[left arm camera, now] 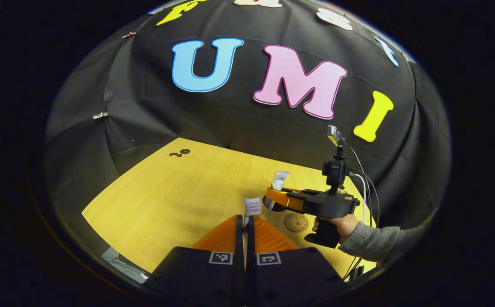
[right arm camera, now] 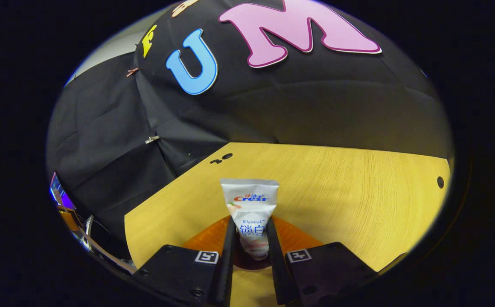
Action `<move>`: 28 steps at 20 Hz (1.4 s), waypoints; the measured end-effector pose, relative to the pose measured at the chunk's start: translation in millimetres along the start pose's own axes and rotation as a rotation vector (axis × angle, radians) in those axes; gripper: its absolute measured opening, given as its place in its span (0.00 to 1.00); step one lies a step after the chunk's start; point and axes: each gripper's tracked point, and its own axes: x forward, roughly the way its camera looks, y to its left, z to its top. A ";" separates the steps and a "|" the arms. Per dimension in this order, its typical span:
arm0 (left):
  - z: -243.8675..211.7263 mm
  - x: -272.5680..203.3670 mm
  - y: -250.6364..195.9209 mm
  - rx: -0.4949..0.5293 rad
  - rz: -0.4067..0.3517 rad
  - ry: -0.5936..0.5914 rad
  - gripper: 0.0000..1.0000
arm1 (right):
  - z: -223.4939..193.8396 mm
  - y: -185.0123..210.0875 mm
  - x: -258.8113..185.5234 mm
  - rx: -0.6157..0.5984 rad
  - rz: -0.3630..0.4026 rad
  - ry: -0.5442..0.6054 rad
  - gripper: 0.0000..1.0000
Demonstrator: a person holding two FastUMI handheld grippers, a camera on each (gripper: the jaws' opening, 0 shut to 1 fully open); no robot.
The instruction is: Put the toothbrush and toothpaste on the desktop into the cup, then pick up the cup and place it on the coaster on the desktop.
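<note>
White toothpaste (right arm camera: pixel 251 219) upright, clamped between right jaws; toothbrush (left arm camera: pixel 252 207) pinched between left jaws, bristles up.

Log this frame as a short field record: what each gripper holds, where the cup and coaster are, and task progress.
left gripper: shut on toothbrush, bristle head up
right gripper: shut on toothpaste, tube upright
cup: dark rim under the tube, between the right fingers
coaster: bare, on desktop near right gripper
progress: neither item released into cup; cup not on coaster
</note>
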 end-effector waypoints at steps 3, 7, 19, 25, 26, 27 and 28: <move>-0.6 -3.0 -2.2 -0.003 -0.003 -0.002 0.06 | -8.2 1.8 -1.2 -0.020 -0.011 0.025 0.44; 1.2 -3.5 -5.4 -0.003 -0.011 -0.012 0.06 | -1.8 6.8 -6.8 -0.033 -0.012 0.017 0.52; 45.6 28.5 -43.0 0.030 -0.086 -0.111 0.06 | 81.7 6.2 -79.9 0.179 0.027 -0.202 0.54; 72.4 60.1 -61.1 0.004 -0.112 -0.190 0.06 | 67.9 -24.9 -138.9 0.153 -0.026 -0.179 0.54; 75.1 64.8 -62.7 -0.005 -0.113 -0.199 0.06 | 62.8 -28.0 -150.2 0.156 -0.030 -0.169 0.54; 77.0 70.0 -65.0 -0.017 -0.116 -0.208 0.06 | 56.9 -29.8 -161.1 0.160 -0.032 -0.161 0.54; 77.7 75.4 -67.8 -0.032 -0.124 -0.217 0.06 | 52.6 -31.7 -170.8 0.166 -0.037 -0.159 0.54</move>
